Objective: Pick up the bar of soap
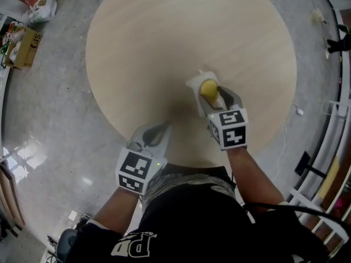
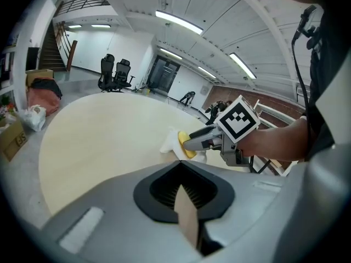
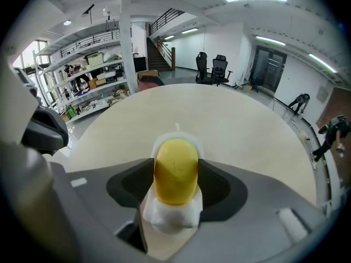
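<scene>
1. Black clothing [image 1: 203, 223] of the person fills the bottom of the head view, and both forearms reach forward from it toward the near rim of the table.
2. Far left, on the grey floor [image 1: 49, 125], a cardboard box [image 1: 24, 47] lies with a white bag [image 1: 43, 7] beyond it. Both are well apart from the table.
3. Next comes the left gripper [image 1: 162, 128], held over the table's near rim. Its jaws are drawn together with nothing between them. Its marker cube [image 1: 134, 170] sits back over the floor, just off the rim. It is near the soap, to the soap's left, and does not touch it.
4. At the centre stands the round table [image 1: 164, 48], pale wood. Nothing shows on it except the soap and what the soap lies on.
5. Right of the table's middle and toward the person, the bar of soap [image 1: 208, 87], a yellow oval, rests on a white holder [image 1: 193, 84] that lies flat on the tabletop.
6. Around it is the right gripper [image 1: 216, 98], its jaws spread wide with one on each side of the bar. In the right gripper view the soap fills the gap between the dark inner faces and lies on the holder, not lifted.
7. Far right, a white railing [image 1: 334, 141] curves along the floor's edge.
</scene>
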